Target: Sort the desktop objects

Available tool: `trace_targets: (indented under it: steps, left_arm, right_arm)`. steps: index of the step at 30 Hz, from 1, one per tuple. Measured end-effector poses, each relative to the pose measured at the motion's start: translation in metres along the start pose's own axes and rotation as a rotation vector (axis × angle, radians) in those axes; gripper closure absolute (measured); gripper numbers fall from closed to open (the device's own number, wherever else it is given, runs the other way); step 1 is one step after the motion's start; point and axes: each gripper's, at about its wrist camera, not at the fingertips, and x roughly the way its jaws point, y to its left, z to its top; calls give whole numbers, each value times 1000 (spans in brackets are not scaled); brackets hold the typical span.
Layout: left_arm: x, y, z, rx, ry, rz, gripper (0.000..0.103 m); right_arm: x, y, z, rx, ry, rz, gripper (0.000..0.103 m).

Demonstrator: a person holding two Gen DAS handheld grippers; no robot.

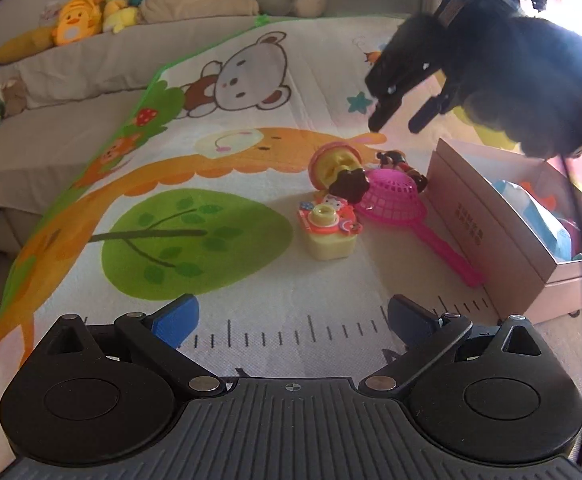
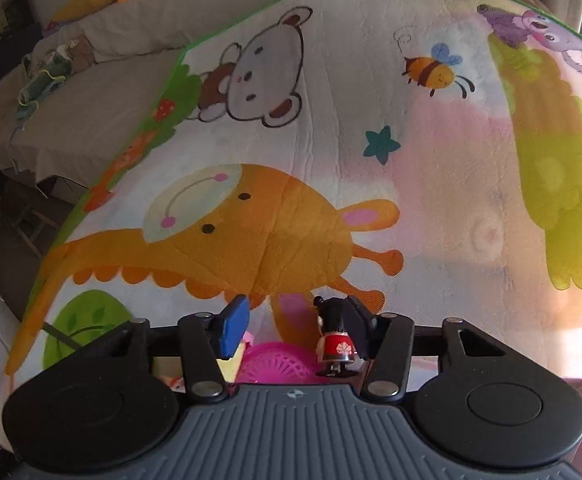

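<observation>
1. The pale pink cardboard box stands open at the right of the cartoon-printed play mat, with light blue items inside.
2. Just left of it lie a pink plastic sieve, a yellow toy camera and a small doll in a red dress.
3. The left gripper hangs with jaws spread wide over bare mat.
4. The right gripper, above the pile, also has jaws apart; the doll appears beside its right finger.

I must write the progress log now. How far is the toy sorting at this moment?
Done: the box already holds some blue and pink items. In hand: nothing is gripped; the right gripper hovers open above the doll figure, and the left gripper is open. Left: the figure, pink strainer, toy camera and round pink toy lie on the mat.
</observation>
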Motion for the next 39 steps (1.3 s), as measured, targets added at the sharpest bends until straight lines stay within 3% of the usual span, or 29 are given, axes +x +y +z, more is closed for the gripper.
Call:
trace_targets:
  steps: [1, 2, 3, 4, 9, 13, 19, 22, 23, 26, 31, 34, 37, 39]
  left_arm:
    - [-1, 5, 0, -5, -6, -3, 0]
    - [-2, 9, 0, -8, -12, -5, 0]
    - [-3, 14, 1, -12, -19, -9, 0]
    - [-3, 18, 1, -15, -24, -12, 0]
    - [4, 24, 5, -23, -25, -27, 0]
    - [1, 18, 3, 3, -4, -60, 0]
    - [-7, -2, -7, 46, 49, -109, 0]
    - [-9, -15, -9, 63, 65, -112, 0]
    - [-10, -18, -9, 64, 72, -114, 0]
    - [-11, -26, -9, 67, 82, -106, 0]
    - [-7, -21, -6, 46, 109, -61, 0]
    - [-5, -16, -5, 38, 120, -38, 0]
    - [-7, -14, -4, 32, 118, -35, 0]
    - [-9, -14, -3, 31, 116, -33, 0]
  right_arm:
    - [19, 0, 3, -9, 18, -55, 58]
    - [37, 2, 4, -25, 28, -111, 67]
    - [50, 2, 6, -33, 47, -136, 81]
    - [58, 0, 6, -19, 65, -121, 85]
    - [56, 15, -10, 26, 141, 68, 91]
    - [40, 39, -39, -13, 195, 148, 93]
    - [1, 44, -89, -20, 318, 297, 92]
    - [-35, 36, -83, -75, 145, 220, 90]
    - [-42, 29, -75, -74, 85, 172, 85]
    - [-36, 20, -54, -122, 4, 44, 73]
    - [16, 36, -47, -259, 64, -89, 60]
    - [38, 41, -47, -272, 100, -134, 58]
    - [37, 49, -50, -285, 111, -113, 64]
    - [23, 53, -55, -282, 97, -48, 64]
